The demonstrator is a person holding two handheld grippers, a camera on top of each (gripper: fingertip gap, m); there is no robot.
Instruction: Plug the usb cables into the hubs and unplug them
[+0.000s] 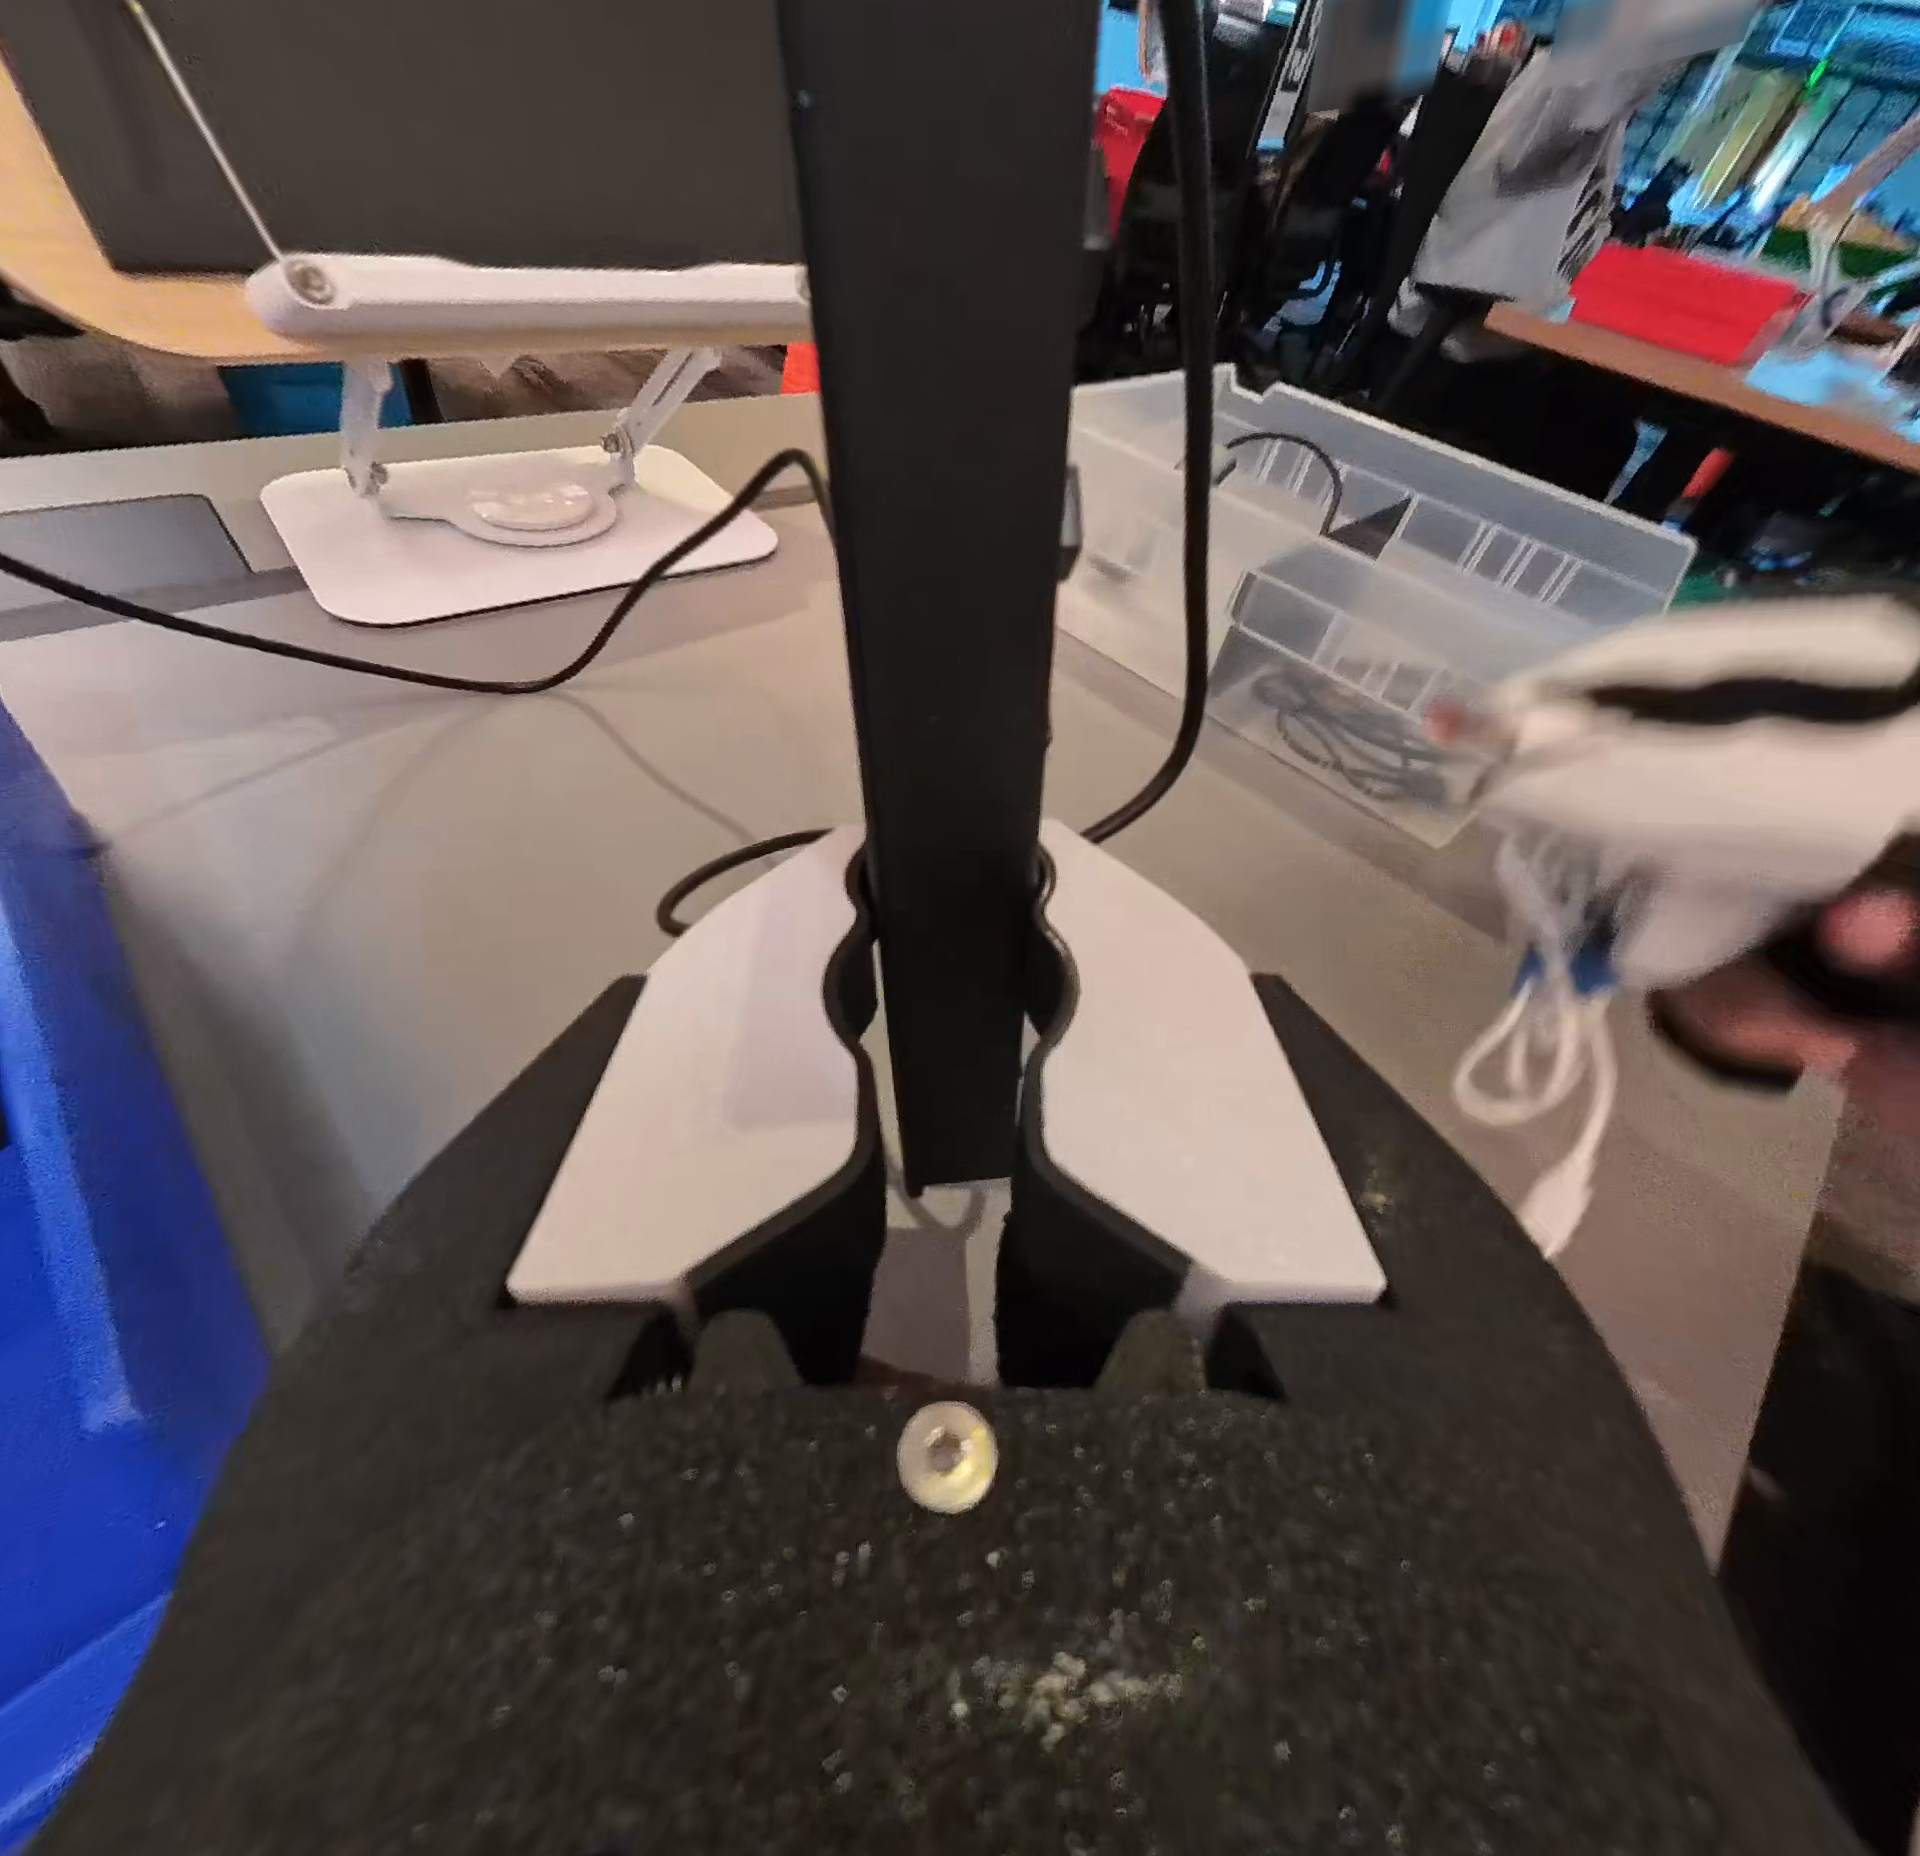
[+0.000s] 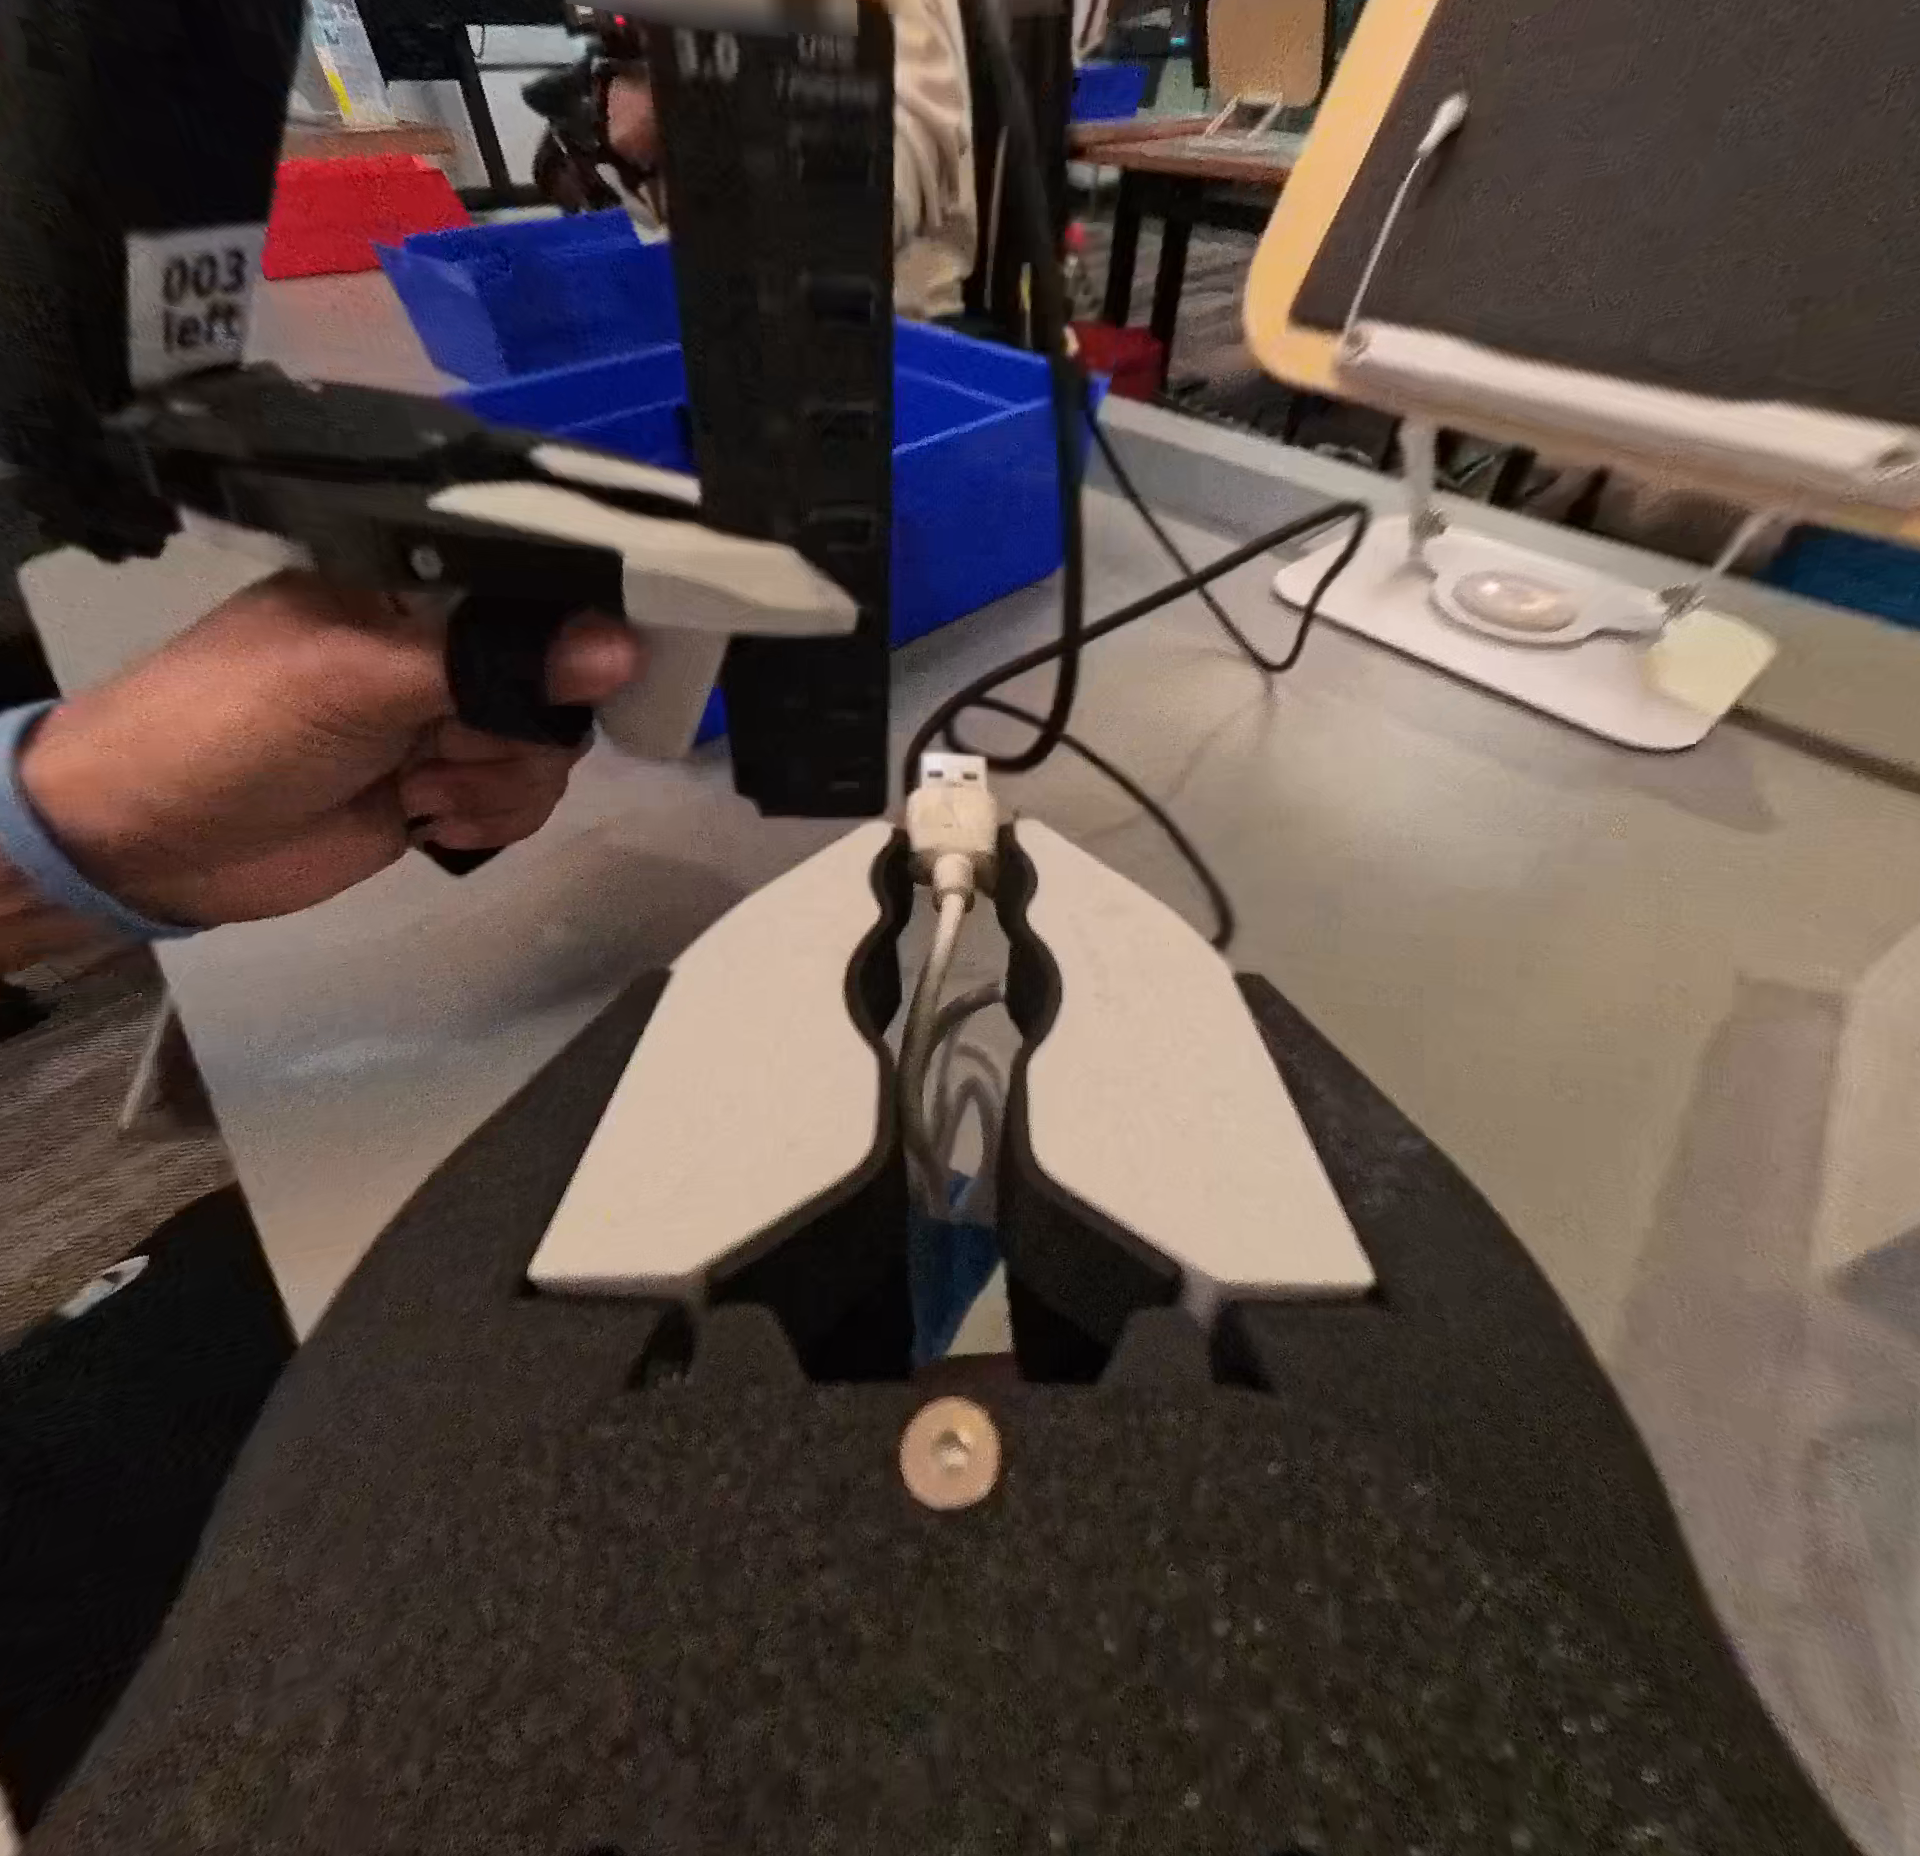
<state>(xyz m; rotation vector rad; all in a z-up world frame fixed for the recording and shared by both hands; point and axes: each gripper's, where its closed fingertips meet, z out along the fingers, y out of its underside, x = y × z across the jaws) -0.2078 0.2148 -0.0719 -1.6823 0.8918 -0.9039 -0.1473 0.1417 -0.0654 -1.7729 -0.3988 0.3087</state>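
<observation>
The left gripper (image 1: 948, 933) clamped the black hub (image 1: 940, 580) upright — a tall, slim bar with ports down one side, its lower end hanging clear above the grey surface (image 1: 436, 830). The right gripper (image 2: 954, 861) pinched a white USB plug (image 2: 951, 804), metal tip just beside the hub's bottom corner, open room ahead — blue bin (image 2: 966, 476) behind, tablet stand (image 2: 1517, 643) well to the right.

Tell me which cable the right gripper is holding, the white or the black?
The white USB cable, pinched at its plug; the black cable hangs from the hub.
</observation>
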